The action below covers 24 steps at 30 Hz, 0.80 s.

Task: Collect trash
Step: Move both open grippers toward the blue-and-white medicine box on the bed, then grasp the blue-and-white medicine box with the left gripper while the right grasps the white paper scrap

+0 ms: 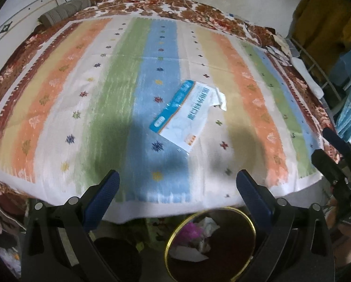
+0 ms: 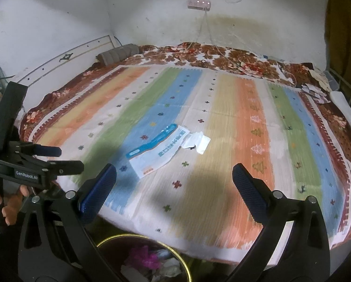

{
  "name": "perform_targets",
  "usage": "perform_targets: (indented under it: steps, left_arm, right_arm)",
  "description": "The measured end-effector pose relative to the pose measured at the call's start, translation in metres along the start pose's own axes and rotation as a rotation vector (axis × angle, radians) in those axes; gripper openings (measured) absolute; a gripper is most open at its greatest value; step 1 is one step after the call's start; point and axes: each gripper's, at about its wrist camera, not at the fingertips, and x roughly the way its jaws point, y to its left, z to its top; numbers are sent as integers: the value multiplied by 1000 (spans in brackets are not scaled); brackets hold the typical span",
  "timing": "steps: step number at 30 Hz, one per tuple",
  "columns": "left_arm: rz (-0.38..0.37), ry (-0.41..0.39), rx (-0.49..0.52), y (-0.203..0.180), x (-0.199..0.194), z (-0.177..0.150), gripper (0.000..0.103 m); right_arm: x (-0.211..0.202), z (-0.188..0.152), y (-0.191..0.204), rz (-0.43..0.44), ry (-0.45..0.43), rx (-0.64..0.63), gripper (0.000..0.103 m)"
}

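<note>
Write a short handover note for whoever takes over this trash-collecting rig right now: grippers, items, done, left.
Left gripper: jaws open, empty, at the near bed edge.
Right gripper: jaws open, empty, beside the left one.
Empty wrapper lies flat mid-bed on the striped cover, untouched.
Bin sits on the floor below the bed edge, already holding some trash.
Left: grab the wrapper, drop it in the bin. Paper scraps at the far right corner may also need collecting.
</note>
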Motion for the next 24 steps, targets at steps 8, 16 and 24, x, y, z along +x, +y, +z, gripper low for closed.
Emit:
perform_targets:
  steps: [8,16,24]
  left_arm:
    - [-10,51,-25,24,45,30,97]
    - [-20,127,-22,43,96,44,97]
    - [-35,170,33,52,126,51,95]
  right_arm:
    - [48,13,-25,11,46,62,94]
    - [106,20,-44,12,114,71,94]
    - [165,21,-55,26,195,108,91]
